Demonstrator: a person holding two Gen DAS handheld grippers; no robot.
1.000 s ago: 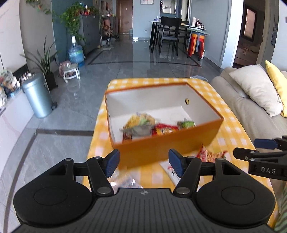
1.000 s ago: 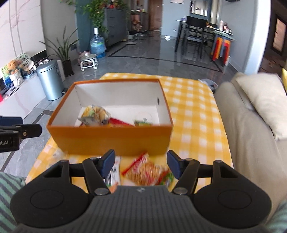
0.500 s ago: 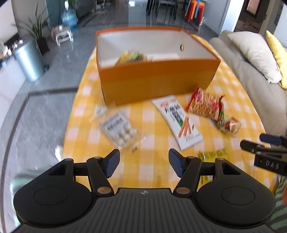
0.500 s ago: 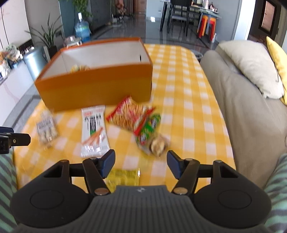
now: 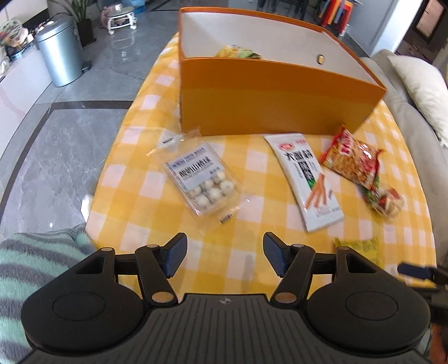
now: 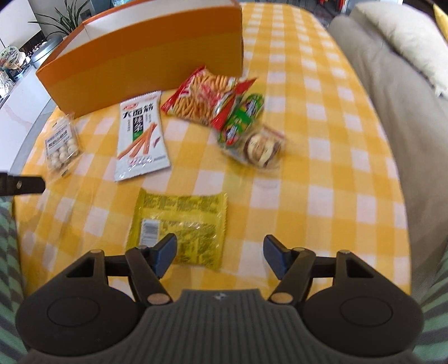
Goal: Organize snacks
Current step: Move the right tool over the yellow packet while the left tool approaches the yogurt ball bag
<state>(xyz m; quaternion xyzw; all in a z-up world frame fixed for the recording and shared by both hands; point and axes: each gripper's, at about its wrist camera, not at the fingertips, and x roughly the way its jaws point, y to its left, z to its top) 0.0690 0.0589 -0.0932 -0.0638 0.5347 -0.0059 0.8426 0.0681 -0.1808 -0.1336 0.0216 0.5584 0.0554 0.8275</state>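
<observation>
To your left you have a glossy grey marble floor (image 5: 70, 145) with a dark inlaid band, and on it a silver pedal bin (image 5: 59, 53), a potted plant (image 5: 81, 25) and a small white stool (image 5: 121, 20) along a low white cabinet (image 5: 16, 84). To your right a beige sofa (image 6: 392, 98) with a cream cushion (image 6: 403, 36) runs just beside the worktop (image 6: 322, 145), which wears a yellow-and-white checked cloth. Bright daylight falls across it all.

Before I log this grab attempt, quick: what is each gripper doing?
Left gripper: open, holding nothing, above the checked cloth.
Right gripper: open, holding nothing, over the yellow packet.
</observation>
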